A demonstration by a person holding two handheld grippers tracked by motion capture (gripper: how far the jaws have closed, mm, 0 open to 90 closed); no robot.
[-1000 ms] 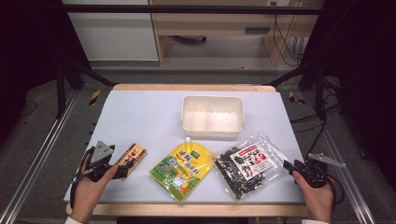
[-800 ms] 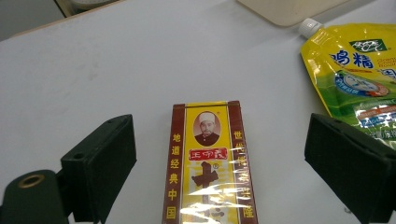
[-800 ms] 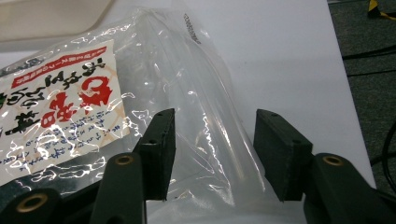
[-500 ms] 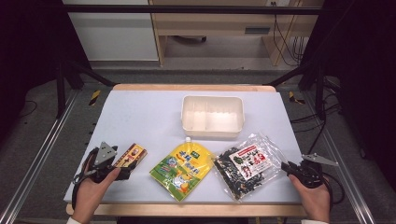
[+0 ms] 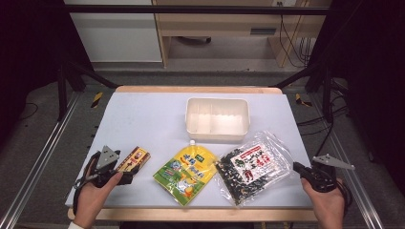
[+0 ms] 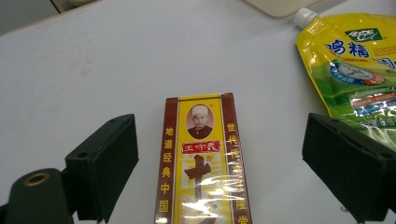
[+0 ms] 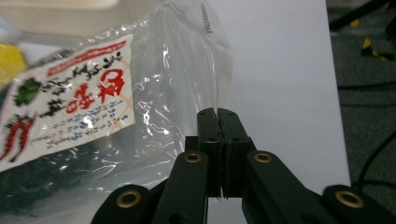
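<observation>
A small red and yellow box (image 5: 134, 159) (image 6: 201, 158) lies flat near the table's front left. My left gripper (image 5: 127, 169) (image 6: 219, 140) is open, one jaw on each side of the box's near half, not touching it. To its right lies a yellow spouted pouch (image 5: 187, 172) (image 6: 359, 70), then a clear bag of dark dried food (image 5: 253, 164) (image 7: 70, 116) with a white and red label. At the bag's right edge my right gripper (image 5: 296, 166) (image 7: 218, 113) is shut, its tips over the clear plastic border, with nothing seen between them.
A white, empty rectangular container (image 5: 217, 131) stands behind the pouch and the bag at mid-table. The pale table top (image 5: 143, 119) ends close to my right hand; beyond it are a metal rail (image 5: 353, 167) and cables on the floor.
Both hands have shifted only slightly. The box, pouch, bag and container lie where they were.
</observation>
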